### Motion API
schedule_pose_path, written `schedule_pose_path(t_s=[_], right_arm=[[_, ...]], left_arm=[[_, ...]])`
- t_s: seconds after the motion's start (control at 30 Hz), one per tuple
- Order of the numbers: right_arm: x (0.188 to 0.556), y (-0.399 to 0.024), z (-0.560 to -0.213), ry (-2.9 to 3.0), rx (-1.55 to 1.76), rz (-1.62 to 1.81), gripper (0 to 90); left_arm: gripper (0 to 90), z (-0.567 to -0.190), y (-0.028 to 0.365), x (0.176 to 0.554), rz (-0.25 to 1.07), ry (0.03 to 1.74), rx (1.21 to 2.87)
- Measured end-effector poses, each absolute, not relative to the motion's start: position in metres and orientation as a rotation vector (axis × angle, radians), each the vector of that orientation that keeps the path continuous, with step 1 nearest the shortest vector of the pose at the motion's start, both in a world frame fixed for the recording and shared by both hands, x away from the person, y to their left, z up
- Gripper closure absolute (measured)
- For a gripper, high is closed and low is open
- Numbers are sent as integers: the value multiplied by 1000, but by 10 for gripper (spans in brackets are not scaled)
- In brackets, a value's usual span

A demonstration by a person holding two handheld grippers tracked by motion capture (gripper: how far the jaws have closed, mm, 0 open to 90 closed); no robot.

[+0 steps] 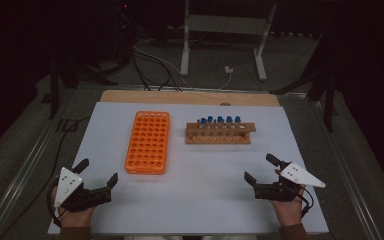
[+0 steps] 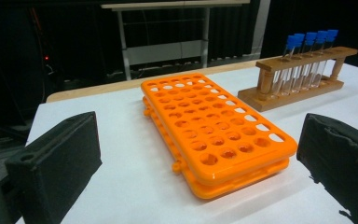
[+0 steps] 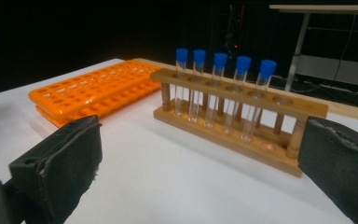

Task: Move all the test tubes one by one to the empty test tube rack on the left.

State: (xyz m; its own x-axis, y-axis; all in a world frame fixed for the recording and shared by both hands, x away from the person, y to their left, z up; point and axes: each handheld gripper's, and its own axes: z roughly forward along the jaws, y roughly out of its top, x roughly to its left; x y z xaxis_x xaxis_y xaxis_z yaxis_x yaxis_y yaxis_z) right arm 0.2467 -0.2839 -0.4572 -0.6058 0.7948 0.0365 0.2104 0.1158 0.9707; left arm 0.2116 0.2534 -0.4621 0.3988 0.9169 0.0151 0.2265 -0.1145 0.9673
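An empty orange tube rack (image 1: 148, 142) with many holes lies flat on the white table top (image 1: 200, 200), left of centre; it also shows as the orange rack (image 2: 214, 133) and orange rack (image 3: 93, 91). To its right stands a wooden rack (image 1: 220, 133) holding several clear test tubes with blue caps (image 3: 220, 88), also seen as the wooden rack (image 2: 298, 74). My left gripper (image 1: 97, 171) rests near the front left corner, open and empty. My right gripper (image 1: 260, 168) rests near the front right, open and empty, facing the wooden rack.
The white sheet covers a wooden board whose far edge (image 1: 190, 97) shows. Beyond it a white metal frame (image 1: 225, 30) and cables (image 1: 155, 65) lie on the dark floor. A metal rail (image 1: 25, 165) runs along the table's left side.
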Motion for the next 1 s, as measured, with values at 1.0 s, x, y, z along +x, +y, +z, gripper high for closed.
schedule_pose_path(t_s=[1.0], right_arm=[[322,-272,-427,1869,1038,1536,0]], left_arm=[[5,-465,255,214,817,1052,1596]])
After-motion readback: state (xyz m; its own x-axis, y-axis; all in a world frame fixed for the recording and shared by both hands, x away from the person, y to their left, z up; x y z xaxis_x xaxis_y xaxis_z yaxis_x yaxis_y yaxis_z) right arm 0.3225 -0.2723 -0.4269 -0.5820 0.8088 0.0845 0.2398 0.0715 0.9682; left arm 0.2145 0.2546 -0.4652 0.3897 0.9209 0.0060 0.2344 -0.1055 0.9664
